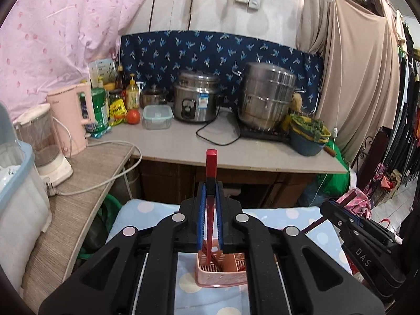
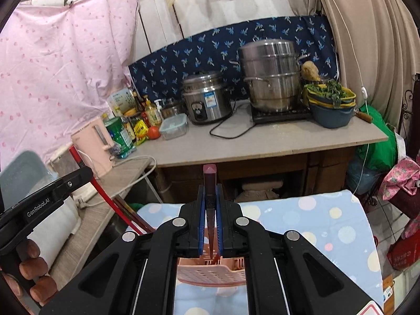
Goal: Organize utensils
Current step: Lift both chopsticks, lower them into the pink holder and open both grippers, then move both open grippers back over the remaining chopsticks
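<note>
Left tool [image 1: 210, 183] clenched on red chopstick [image 1: 211, 162], right tool [image 2: 210, 189] clenched on dark chopstick [image 2: 209, 177], each held tip-down over pink basket [image 1: 210, 275] on the dotted-cloth surface [image 1: 147, 210], likely for dropping in.

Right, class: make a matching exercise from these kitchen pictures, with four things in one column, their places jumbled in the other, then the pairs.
Things:
1. red chopstick
2. basket
3. tomato
4. steamer

Places:
A. on the hob
B. in the left gripper
C. on the dotted cloth
D. beside the lidded box

Pairs: 1-B, 2-C, 3-D, 4-A.
</note>
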### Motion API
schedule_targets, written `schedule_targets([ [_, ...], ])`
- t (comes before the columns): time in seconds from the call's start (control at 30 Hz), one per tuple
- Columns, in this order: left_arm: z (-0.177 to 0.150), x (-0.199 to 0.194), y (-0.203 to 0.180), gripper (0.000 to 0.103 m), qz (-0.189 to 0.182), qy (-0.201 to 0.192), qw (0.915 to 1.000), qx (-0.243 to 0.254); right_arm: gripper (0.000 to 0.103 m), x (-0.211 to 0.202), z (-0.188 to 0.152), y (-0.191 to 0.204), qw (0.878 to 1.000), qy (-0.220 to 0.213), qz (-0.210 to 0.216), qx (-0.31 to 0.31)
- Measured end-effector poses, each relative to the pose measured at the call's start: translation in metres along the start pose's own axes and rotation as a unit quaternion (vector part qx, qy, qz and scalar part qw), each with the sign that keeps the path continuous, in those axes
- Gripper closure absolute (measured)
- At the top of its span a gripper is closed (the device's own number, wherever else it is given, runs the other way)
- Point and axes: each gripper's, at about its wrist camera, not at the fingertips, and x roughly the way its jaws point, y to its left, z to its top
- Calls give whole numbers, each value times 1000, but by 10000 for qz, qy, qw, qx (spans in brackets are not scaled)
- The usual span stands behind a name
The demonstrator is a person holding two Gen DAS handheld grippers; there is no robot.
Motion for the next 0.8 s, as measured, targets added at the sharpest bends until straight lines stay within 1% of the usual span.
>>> schedule_targets([
  [0.13, -9, 10, 1, 95, 25, 89, 10000, -9, 96, 12, -9, -3, 9998, 178, -3, 29],
  [0.2, -12, 12, 2, 95, 81, 82, 9999, -15, 91, 10, -11, -5, 9999, 116, -49, 47],
  [0.23, -13, 12, 2, 93, 68, 78, 9999, -8, 88, 8, -11, -5, 9999, 98, -51, 53],
  [0.27, -14, 12, 1, 90, 59, 82, 9999, 3, 85, 6, -11, -6, 9999, 76, -29, 77],
  [0.3, -14, 12, 2, 84, 71, 79, 9999, 10, 84, 4, -10, -6, 9999, 49, -21, 109],
  [0.33, -15, 11, 2, 75, 90, 67, 9999, 21, 83, 1, -10, -6, 9999, 26, -10, 120],
  [0.4, -16, 5, 1, 69, 116, 22, 9999, 38, 81, -6, -9, -5, 9999, -32, 4, 109],
  [0.57, -22, -8, -5, 69, 168, 6, 9997, 181, 80, -28, -11, 0, 9999, -119, 72, 45],
  [0.63, -26, -17, -7, 69, 169, -3, 9996, 212, 80, -40, -17, 3, 9999, -140, 92, -1],
  [0.73, -33, -30, -10, 69, 224, -31, 9993, 283, 76, -56, -28, 6, 9998, -125, 118, -73],
  [0.8, -43, -42, -13, 69, 259, -38, 9990, 372, 76, -67, -38, 9, 9998, -79, 141, -106],
])
